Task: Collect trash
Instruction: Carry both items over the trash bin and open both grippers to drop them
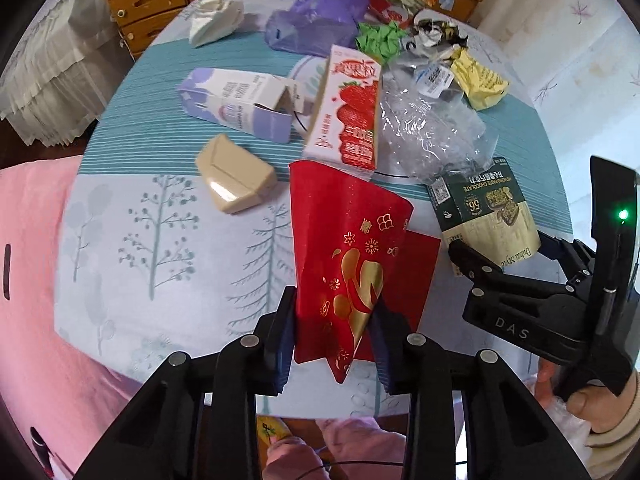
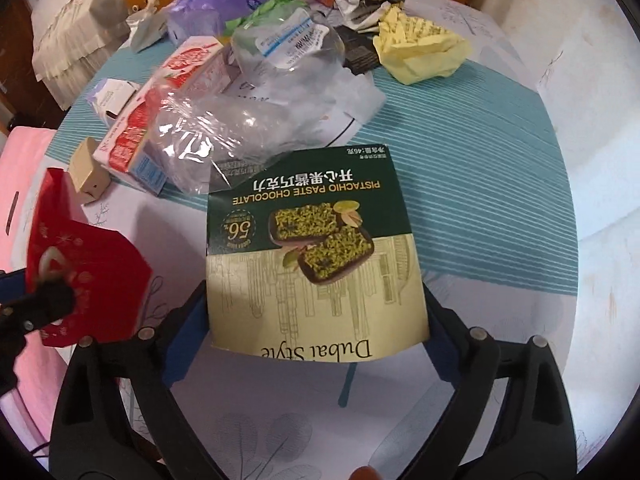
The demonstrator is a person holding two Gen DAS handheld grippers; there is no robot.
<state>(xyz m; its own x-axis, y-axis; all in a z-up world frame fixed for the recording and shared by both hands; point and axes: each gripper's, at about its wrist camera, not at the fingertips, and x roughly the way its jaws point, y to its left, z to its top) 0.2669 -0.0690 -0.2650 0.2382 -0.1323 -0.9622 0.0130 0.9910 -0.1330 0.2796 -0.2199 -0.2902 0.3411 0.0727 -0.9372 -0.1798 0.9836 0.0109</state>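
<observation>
My left gripper (image 1: pixel 334 324) is shut on a red envelope with gold print (image 1: pixel 344 248) and holds it above the near edge of the round table (image 1: pixel 132 208); the envelope also shows in the right wrist view (image 2: pixel 84 268). My right gripper (image 2: pixel 316 316) is shut on a green and cream pistachio chocolate box (image 2: pixel 308 248), gripping its two side edges. That box also shows in the left wrist view (image 1: pixel 488 216), with the right gripper (image 1: pixel 500 260) on it.
More trash lies further back: a strawberry milk carton (image 1: pixel 348 112), a purple and white box (image 1: pixel 236 100), a beige box (image 1: pixel 236 174), a clear plastic bag (image 1: pixel 432 128), crumpled yellow paper (image 1: pixel 480 80), green paper (image 1: pixel 380 40), a purple bag (image 1: pixel 316 20). A wooden dresser (image 1: pixel 148 4) stands behind.
</observation>
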